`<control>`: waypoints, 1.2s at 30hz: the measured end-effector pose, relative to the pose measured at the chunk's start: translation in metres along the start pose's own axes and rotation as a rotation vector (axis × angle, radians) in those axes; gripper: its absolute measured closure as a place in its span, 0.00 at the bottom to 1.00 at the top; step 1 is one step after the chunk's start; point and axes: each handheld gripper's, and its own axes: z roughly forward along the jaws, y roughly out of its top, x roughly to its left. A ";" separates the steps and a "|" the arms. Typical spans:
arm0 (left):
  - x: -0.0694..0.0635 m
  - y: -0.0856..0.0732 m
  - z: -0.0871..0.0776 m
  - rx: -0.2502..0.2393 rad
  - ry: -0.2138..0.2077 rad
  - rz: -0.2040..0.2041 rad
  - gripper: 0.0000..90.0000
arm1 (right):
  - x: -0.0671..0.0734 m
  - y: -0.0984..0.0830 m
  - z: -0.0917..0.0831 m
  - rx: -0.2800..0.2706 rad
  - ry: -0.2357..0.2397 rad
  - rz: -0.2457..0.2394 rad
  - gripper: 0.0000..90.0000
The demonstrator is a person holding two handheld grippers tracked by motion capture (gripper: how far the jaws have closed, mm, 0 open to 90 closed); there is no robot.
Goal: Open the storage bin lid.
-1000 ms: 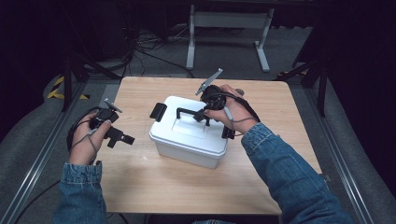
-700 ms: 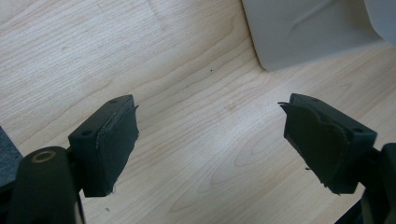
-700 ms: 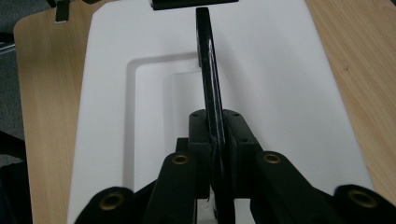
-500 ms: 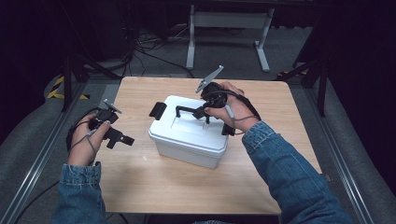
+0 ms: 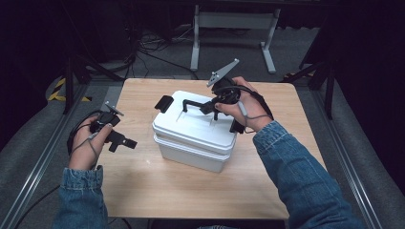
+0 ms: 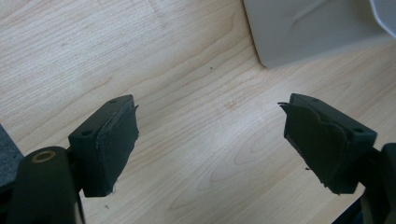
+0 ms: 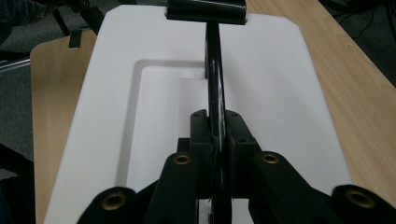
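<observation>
Right tool point(image 5: 213, 106) clamped shut on black handle point(image 7: 214, 84) of white box lid point(image 5: 196, 125). Lid now raised and tilted above box base point(image 5: 191, 155), versus seated a second ago: opening under way. Box at worktop point(image 5: 143, 191) centre. Left tool point(image 5: 125, 141) at 9 o'clock, wide open, empty, level.

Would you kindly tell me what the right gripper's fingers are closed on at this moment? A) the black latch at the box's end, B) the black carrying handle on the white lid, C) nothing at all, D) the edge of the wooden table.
B: in the right gripper view the right gripper has its fingers pressed on either side of the thin black handle, raised above the white lid.
</observation>
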 end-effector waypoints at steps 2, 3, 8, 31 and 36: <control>0.000 0.000 0.000 0.000 0.002 0.002 0.20 | 0.000 0.000 -0.003 -0.009 -0.002 0.001 0.94; 0.000 0.000 0.000 0.000 0.002 0.002 0.20 | 0.000 0.000 -0.005 -0.011 -0.001 0.002 0.94; 0.000 0.000 0.000 0.003 0.000 0.001 0.20 | -0.001 -0.003 -0.014 -0.019 -0.018 0.004 0.94; 0.000 0.001 0.004 0.013 0.008 -0.005 0.20 | -0.024 -0.047 -0.081 -0.065 -0.143 0.099 0.94; 0.000 0.001 0.006 0.013 0.006 -0.005 0.20 | -0.029 -0.059 -0.093 -0.073 -0.166 0.132 0.94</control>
